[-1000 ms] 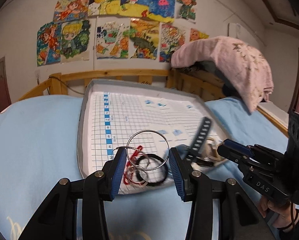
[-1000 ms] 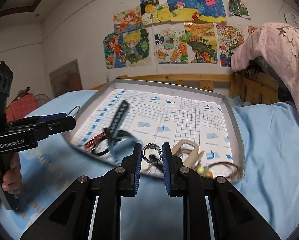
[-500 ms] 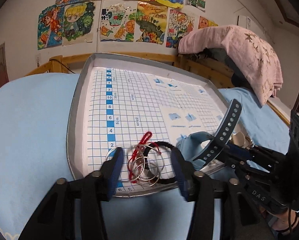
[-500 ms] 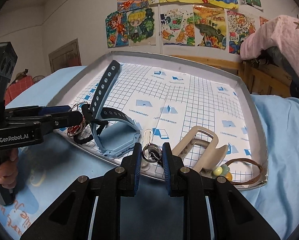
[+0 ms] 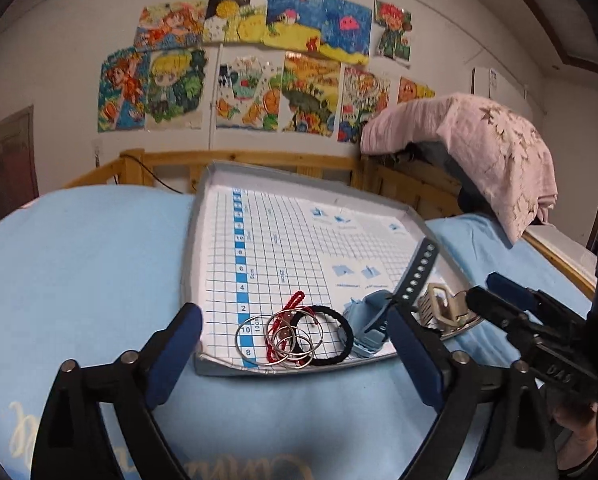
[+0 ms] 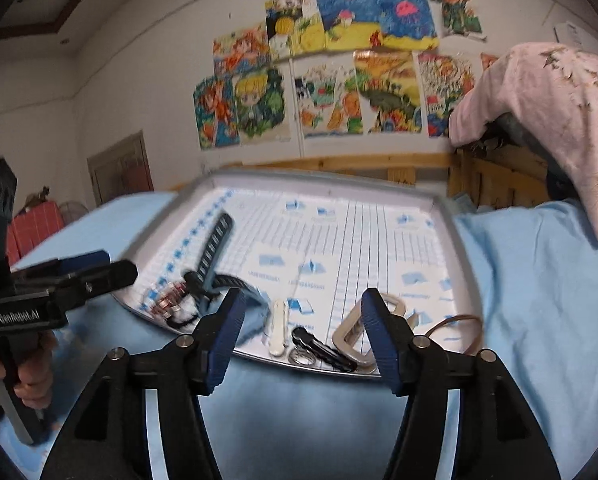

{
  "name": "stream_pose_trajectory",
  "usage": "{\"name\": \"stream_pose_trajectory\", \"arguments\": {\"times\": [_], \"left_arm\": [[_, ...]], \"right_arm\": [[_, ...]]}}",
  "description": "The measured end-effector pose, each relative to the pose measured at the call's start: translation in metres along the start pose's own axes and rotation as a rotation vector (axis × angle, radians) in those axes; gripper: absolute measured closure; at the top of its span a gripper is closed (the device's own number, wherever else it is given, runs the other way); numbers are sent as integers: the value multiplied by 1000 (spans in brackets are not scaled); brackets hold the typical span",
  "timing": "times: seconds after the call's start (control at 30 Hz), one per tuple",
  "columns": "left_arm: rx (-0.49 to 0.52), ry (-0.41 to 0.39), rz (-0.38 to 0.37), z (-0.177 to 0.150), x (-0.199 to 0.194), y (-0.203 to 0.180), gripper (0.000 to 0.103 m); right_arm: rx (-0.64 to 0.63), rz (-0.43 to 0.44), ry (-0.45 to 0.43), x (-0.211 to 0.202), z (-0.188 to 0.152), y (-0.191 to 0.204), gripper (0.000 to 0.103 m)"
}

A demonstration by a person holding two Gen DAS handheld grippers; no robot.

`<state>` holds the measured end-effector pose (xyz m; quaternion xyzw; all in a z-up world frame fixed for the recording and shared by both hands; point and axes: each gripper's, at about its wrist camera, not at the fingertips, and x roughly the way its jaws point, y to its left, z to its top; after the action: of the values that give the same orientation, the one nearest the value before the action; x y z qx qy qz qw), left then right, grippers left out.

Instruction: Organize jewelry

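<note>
A grey tray lined with grid paper lies on the blue bed. At its near edge lie several silver rings, a red cord, a black hair band and a blue watch strap. My left gripper is open and empty just in front of them. In the right wrist view the tray holds a small ring with a black clip, a white clip, a beige buckle and a brown bangle. My right gripper is open and empty over them.
The blue bedsheet surrounds the tray. A wooden bed rail runs behind it, with a pink blanket draped at the right. Drawings cover the wall. The other gripper shows at each view's side.
Both grippers have opened. The left let go of the large silver ring, which now lies with the others. The right let go of the small ring with clip, now on the tray.
</note>
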<state>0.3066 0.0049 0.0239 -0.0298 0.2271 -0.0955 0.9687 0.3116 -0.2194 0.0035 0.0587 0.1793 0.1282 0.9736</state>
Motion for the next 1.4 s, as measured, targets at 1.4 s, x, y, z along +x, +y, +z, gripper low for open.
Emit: {"name": "stream_pose_trajectory", "arguments": {"times": [1.4], "left_arm": [[-86,-306,236,-57,-201,-16,0]], "right_arm": [[-20,30,-304,-196,-19,43,1]]}}
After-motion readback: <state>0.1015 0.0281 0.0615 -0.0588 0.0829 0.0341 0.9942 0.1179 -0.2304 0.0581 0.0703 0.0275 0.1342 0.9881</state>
